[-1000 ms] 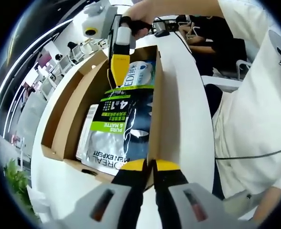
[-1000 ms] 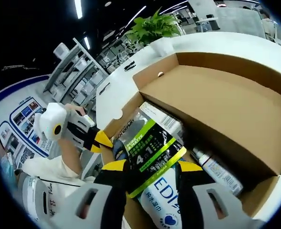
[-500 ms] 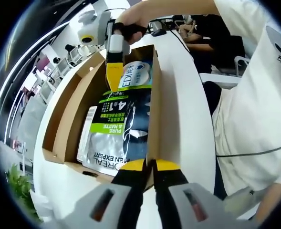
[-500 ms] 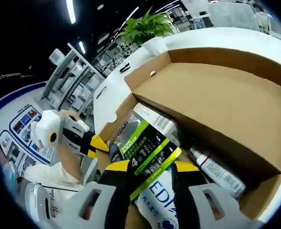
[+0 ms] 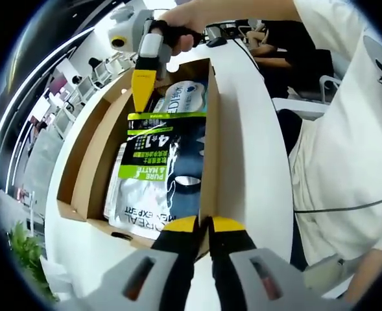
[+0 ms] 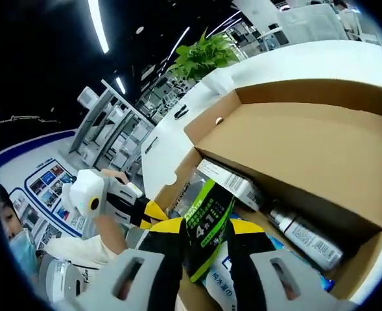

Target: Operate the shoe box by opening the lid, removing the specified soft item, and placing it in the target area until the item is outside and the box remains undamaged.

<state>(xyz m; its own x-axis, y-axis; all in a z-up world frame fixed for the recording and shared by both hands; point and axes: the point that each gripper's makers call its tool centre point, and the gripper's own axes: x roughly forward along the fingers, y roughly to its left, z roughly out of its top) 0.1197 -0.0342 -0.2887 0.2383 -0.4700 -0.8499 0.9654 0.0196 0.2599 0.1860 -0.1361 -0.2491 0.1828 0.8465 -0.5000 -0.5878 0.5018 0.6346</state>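
**Right gripper view: pouch clamped over the open box**

The box (image 6: 294, 149) is seen open, its lid folded back on the white table (image 6: 320, 65). The right gripper (image 6: 207, 227) is closed on the pouch (image 6: 210, 217). The left gripper (image 5: 202, 223) is closed on the box's near wall.

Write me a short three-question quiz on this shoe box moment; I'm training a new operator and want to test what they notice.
1. True or false: the shoe box has its lid open.
2. Which gripper grips the green and black pouch?
A. right gripper
B. left gripper
C. neither
3. Fill in: the left gripper's jaws are shut on the box's ____.

Key:
1. True.
2. A; it also appears in the left gripper view at the pouch's far end.
3. Cardboard side wall, at the near corner.
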